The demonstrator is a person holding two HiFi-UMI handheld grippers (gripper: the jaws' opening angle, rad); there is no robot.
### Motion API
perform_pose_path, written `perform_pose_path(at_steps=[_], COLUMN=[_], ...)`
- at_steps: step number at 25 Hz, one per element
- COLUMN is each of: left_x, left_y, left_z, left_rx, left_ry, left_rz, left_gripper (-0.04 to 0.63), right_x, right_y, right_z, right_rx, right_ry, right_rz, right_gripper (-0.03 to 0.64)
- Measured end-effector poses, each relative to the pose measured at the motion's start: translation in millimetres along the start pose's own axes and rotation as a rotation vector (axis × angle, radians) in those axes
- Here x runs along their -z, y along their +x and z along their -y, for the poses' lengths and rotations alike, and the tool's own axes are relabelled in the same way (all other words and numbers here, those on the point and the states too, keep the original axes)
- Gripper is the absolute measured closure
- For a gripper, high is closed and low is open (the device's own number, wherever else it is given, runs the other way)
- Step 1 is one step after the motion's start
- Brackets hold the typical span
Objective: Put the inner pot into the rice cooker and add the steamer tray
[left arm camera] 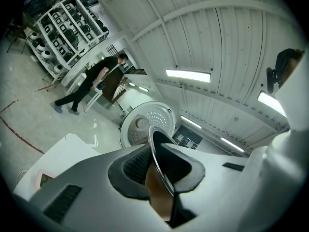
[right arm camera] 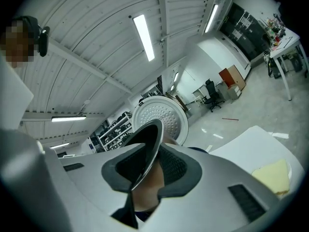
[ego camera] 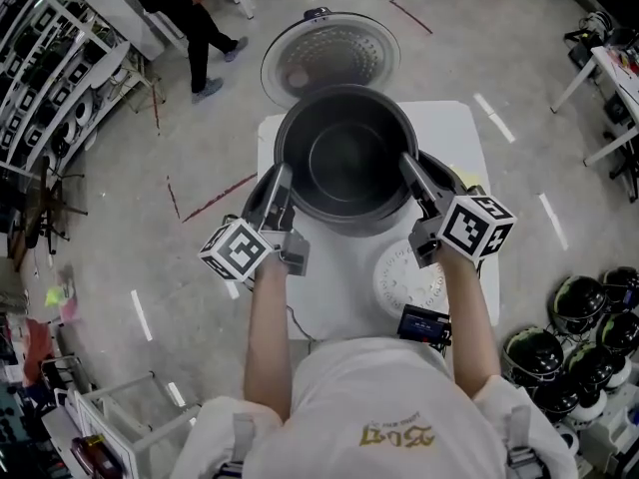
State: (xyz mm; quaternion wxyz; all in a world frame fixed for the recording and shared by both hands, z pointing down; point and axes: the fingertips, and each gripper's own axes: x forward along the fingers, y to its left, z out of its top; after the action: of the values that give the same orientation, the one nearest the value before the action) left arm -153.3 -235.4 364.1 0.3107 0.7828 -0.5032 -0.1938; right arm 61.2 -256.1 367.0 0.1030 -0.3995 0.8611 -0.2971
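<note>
The dark inner pot (ego camera: 344,158) hangs just above the rice cooker body (ego camera: 446,175), whose round perforated lid (ego camera: 329,56) stands open behind it. My left gripper (ego camera: 283,185) is shut on the pot's left rim and my right gripper (ego camera: 411,173) on its right rim. In the left gripper view the thin rim (left arm camera: 161,161) runs between the dark pads (left arm camera: 130,170), with the lid (left arm camera: 144,122) beyond. The right gripper view shows the same grip on the rim (right arm camera: 147,151). A white round steamer tray (ego camera: 407,279) lies on the table near my right wrist.
The cooker stands on a white table (ego camera: 454,123). A small black device (ego camera: 424,324) sits at the table's near edge and a yellow cloth (right arm camera: 273,175) lies at its right. A person in black (ego camera: 185,18) walks at the far left by shelves (ego camera: 40,68). Several dark round cookers (ego camera: 569,357) crowd the right floor.
</note>
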Motion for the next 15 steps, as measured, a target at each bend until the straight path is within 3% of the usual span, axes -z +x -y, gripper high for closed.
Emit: perform_pose_path(at_steps=[15], left_x=[37], left_y=[37], left_z=[-38], left_rx=[-0.066], left_ry=[0.002], left_rz=[-0.119], left_gripper=[0.515], right_x=[23], right_y=[19], right_z=[52], right_rx=[0.065], right_ry=[0.039], right_rz=[-0.086], right_gripper=[0.517])
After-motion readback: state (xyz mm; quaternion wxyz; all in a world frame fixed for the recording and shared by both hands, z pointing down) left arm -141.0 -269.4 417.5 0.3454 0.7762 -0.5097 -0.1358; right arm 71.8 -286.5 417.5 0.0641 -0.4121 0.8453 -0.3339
